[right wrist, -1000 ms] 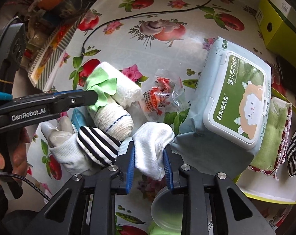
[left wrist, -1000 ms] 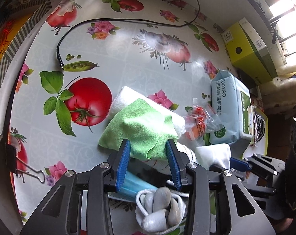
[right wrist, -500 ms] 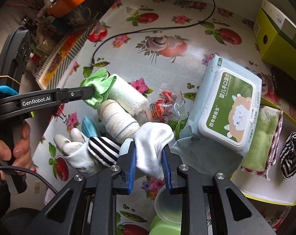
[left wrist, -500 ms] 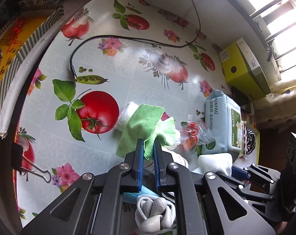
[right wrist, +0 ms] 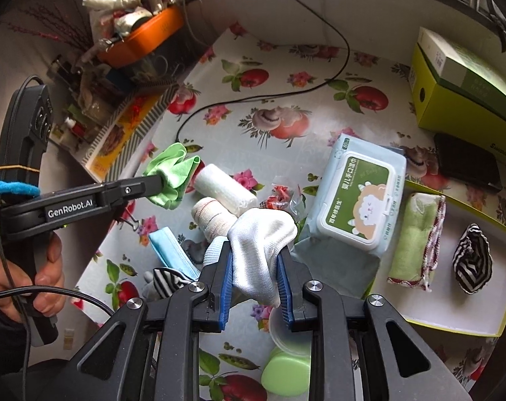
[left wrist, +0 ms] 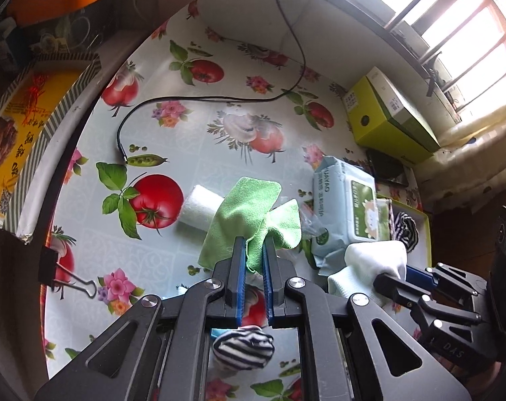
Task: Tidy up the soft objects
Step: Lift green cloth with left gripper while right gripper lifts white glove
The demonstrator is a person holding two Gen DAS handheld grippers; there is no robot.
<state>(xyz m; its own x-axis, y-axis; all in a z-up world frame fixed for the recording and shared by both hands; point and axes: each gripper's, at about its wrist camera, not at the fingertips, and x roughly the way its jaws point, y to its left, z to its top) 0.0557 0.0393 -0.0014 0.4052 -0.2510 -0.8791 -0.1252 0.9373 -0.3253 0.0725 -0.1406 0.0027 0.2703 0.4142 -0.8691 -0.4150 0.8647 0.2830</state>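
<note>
My left gripper (left wrist: pixel 253 250) is shut on a green cloth (left wrist: pixel 249 210), which hangs lifted above the fruit-print table; the same cloth (right wrist: pixel 172 173) shows pinched at the tip of the left gripper (right wrist: pixel 159 183) in the right wrist view. My right gripper (right wrist: pixel 254 267) is shut on a white glove (right wrist: pixel 263 247), also raised off the table. The white glove (left wrist: pixel 373 264) appears at the lower right of the left wrist view. On the table lie a white rolled towel (right wrist: pixel 226 187), a bandaged roll (right wrist: pixel 212 217), a blue mask (right wrist: pixel 169 250) and a striped sock (left wrist: pixel 242 344).
A yellow-rimmed tray (right wrist: pixel 480 317) at right holds a folded green towel (right wrist: pixel 416 237) and a striped sock (right wrist: pixel 472 257). A wet-wipes pack (right wrist: pixel 356 200), a snack wrapper (right wrist: pixel 283 197), a green lidded jar (right wrist: pixel 286 367), a black cable (left wrist: pixel 199 100), a binder clip (left wrist: pixel 69 277) and a yellow box (left wrist: pixel 386 113) are around. A hand (right wrist: pixel 35 284) holds the left tool.
The left gripper closed on the green cloth and lifted it off the white roll. The right gripper rose with the white glove in its grip. Both views show the table farther away.
</note>
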